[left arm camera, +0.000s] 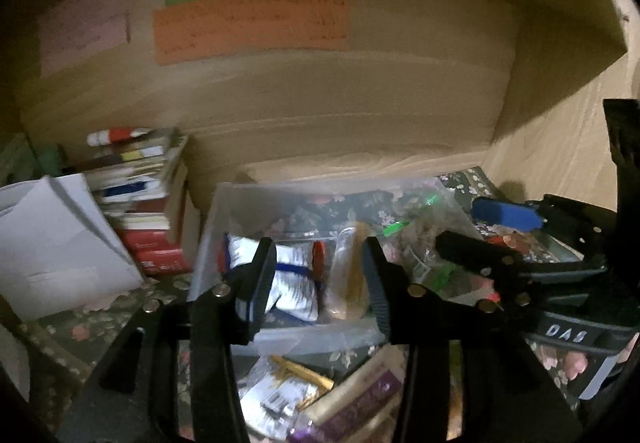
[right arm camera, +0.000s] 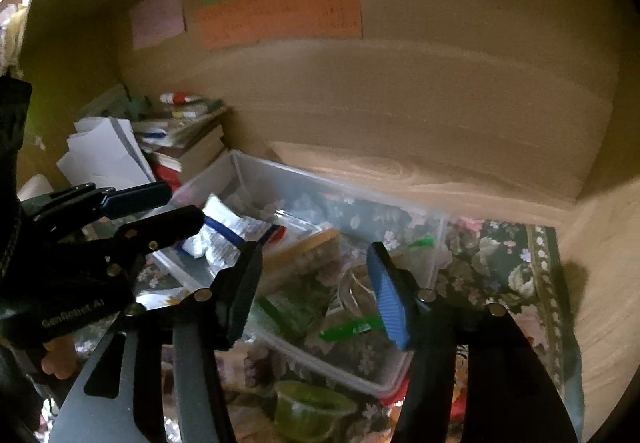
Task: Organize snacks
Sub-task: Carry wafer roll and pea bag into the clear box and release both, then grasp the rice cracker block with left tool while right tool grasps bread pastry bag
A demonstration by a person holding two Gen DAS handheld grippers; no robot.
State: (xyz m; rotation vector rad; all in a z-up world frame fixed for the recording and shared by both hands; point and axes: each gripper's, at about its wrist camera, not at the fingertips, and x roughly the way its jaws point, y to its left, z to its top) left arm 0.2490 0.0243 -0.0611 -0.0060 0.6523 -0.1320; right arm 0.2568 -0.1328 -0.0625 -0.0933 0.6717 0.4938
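Observation:
A clear plastic bin (left arm camera: 224, 203) (right arm camera: 400, 379) sits on a dark floral cloth (right arm camera: 512, 267) inside a wooden shelf. It holds a silver and blue packet (left arm camera: 292, 283) (right arm camera: 224, 239), a tan wafer pack (left arm camera: 352, 275) (right arm camera: 304, 251) and green-wrapped snacks (right arm camera: 352, 327) (left arm camera: 436, 275). My left gripper (left arm camera: 320, 283) is open and empty just above the bin's near left part. My right gripper (right arm camera: 316, 295) is open and empty above the bin's right part. Loose snacks lie in front of the bin: a silver and gold packet (left arm camera: 280, 387), a purple pack (left arm camera: 360, 403) and a green cup (right arm camera: 312, 407).
A stack of books (left arm camera: 148, 203) (right arm camera: 188, 139) and white papers (left arm camera: 52, 243) (right arm camera: 104, 155) stand left of the bin. The wooden back wall carries green, orange (left arm camera: 252, 27) (right arm camera: 280, 15) and pink notes. A wooden side wall (right arm camera: 600, 283) closes the right.

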